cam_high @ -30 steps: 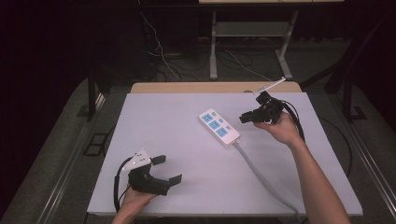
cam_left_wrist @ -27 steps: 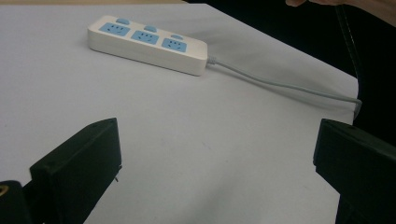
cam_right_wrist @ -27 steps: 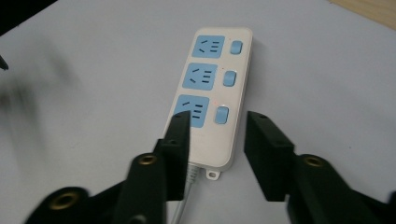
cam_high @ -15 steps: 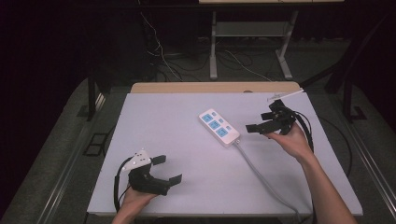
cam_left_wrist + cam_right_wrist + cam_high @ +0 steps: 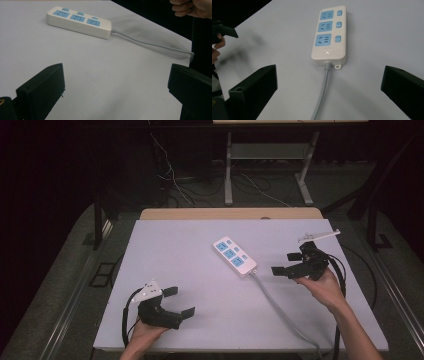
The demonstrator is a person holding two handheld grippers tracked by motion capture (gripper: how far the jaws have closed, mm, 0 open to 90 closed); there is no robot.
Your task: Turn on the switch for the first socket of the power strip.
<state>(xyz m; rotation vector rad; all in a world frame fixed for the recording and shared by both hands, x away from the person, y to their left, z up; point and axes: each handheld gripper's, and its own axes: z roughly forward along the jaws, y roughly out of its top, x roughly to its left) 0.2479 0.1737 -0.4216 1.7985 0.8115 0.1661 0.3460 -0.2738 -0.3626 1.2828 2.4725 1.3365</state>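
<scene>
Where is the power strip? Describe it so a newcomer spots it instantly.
On the white table, look just right of centre, toward the far edge. The power strip lies flat there at a slant: a white bar with three blue sockets, a grey cord trailing toward the near edge.

White power strip [image 5: 235, 256], three light-blue socket faces, three light-blue switches, pale grey cable [image 5: 280, 307]. Pale lavender-grey table top [image 5: 200, 320], tan wooden edge at far side. Black left gripper [image 5: 176, 301], light grey plate on top. Black right gripper [image 5: 286, 263], black cable. Dark surroundings, grey floor, white thin rod [image 5: 320, 236].
</scene>
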